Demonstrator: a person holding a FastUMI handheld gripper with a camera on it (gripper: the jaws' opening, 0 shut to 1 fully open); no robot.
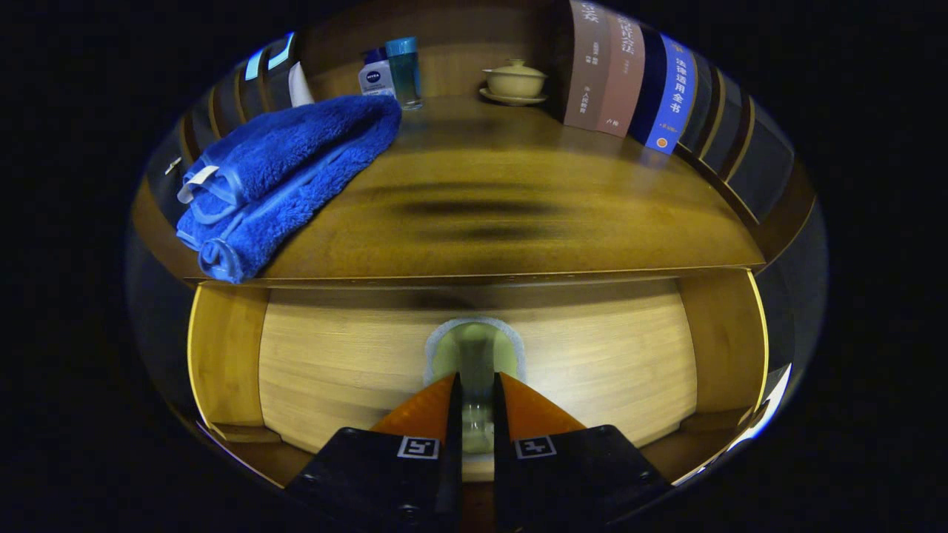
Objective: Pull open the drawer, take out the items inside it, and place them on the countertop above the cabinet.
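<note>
Tongs (475,385) point straight at the front of the drawer (355,363), and their two fingers stand close together with only a narrow slot left between them. In that slot a glassy handle (475,355) shows, sitting in a rounded recess at the middle of the drawer front. The fingers seem to be on both sides of it, but I cannot tell for sure whether both press on it or only stand beside it.

The drawer is at 12 o'clock just ahead of the fingertips, below the edge of the countertop (518,222). From this angle I cannot tell how far it is open, and its inside is hidden, so the items cannot be described.

On the countertop, a folded blue towel (289,170) lies at about 10 o'clock. Two bottles (392,70) stand behind it near 11 o'clock, a lidded cup on a saucer (515,80) at 12 o'clock, and a row of books (637,81) at about 1 o'clock. The middle of the top is free for placing things.

In my judgement the handle is stiff, smooth and perhaps slippery, also maybe fragile if squeezed hard. It is best taken at its middle, with both fingers flat on its sides, and pulled straight back. The wooden drawer looks light enough, but it may stick, so a steady pull is better than a quick one.
</note>
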